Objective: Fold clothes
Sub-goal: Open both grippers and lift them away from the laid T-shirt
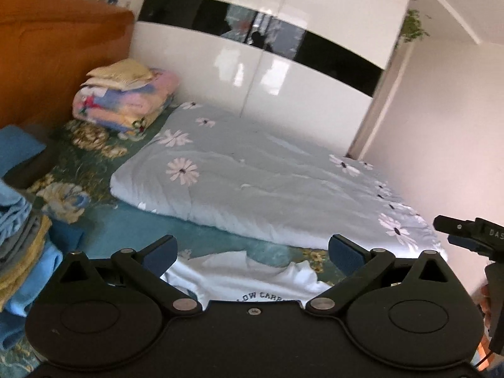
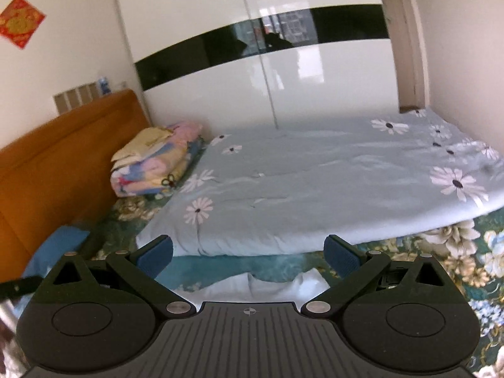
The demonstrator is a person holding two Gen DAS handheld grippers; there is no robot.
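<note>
1. Left gripper (image 1: pixel 252 252): jaws spread wide, holding nothing, above the white T-shirt (image 1: pixel 249 280) with dark lettering.
2. Right gripper (image 2: pixel 249 253): jaws likewise wide and empty; the same shirt lies at 6 o'clock between its fingers.
3. Floral green bedspread (image 1: pixel 104 163) beneath the shirt.
4. Daisy-print grey quilt (image 1: pixel 267 182), at 12 o'clock beyond the shirt.
5. Stacked folded clothes (image 1: pixel 22 252), at 9 o'clock.
6. Folded blankets (image 1: pixel 126 100), at 10 o'clock, beside the orange headboard (image 1: pixel 56 56).
7. White glossy wardrobe (image 1: pixel 252 72), far 12 o'clock.

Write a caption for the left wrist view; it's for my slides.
Open left gripper above a white printed T-shirt on the bed.
</note>
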